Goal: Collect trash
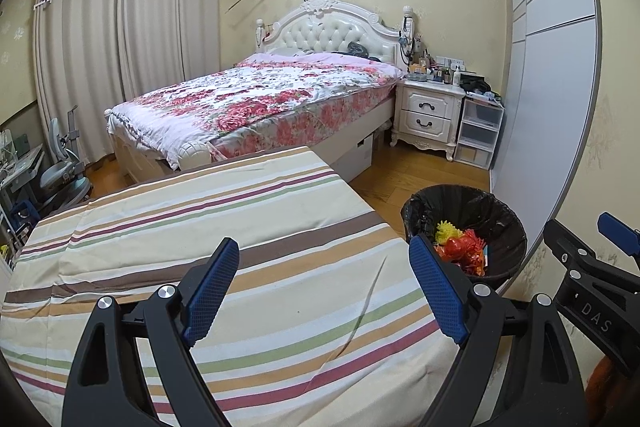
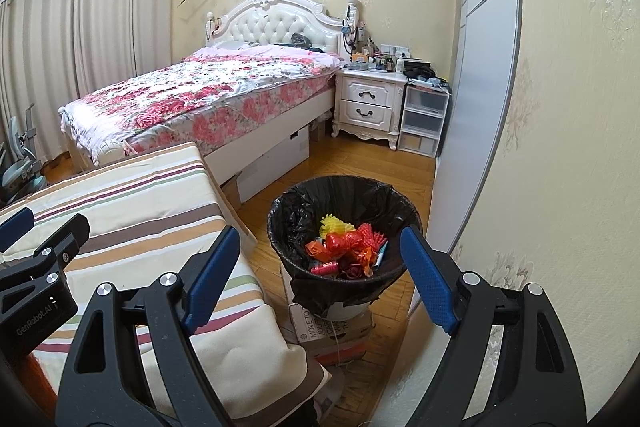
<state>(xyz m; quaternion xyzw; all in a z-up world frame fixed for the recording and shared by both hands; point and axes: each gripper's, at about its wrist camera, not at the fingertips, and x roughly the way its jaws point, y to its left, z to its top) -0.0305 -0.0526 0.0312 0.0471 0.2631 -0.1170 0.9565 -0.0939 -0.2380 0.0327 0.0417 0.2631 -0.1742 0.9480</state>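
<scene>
A round bin (image 2: 344,227) lined with a black bag stands on cardboard boxes right of the striped surface. Inside it lies trash (image 2: 348,247): red netting, a yellow piece, small colourful wrappers. The left wrist view shows the same bin (image 1: 466,227) at the right. My left gripper (image 1: 324,267) hangs open over the striped cloth (image 1: 200,227), nothing between its blue pads. My right gripper (image 2: 320,259) is open too, its gap framing the bin's near rim from above. Each gripper shows at the edge of the other's view.
A bed (image 1: 256,99) with a floral cover stands behind, with a white nightstand (image 1: 430,115) and plastic drawers (image 1: 478,131) beside it. A wardrobe door (image 2: 476,67) and papered wall run along the right. Cardboard boxes (image 2: 332,327) sit under the bin on the wooden floor.
</scene>
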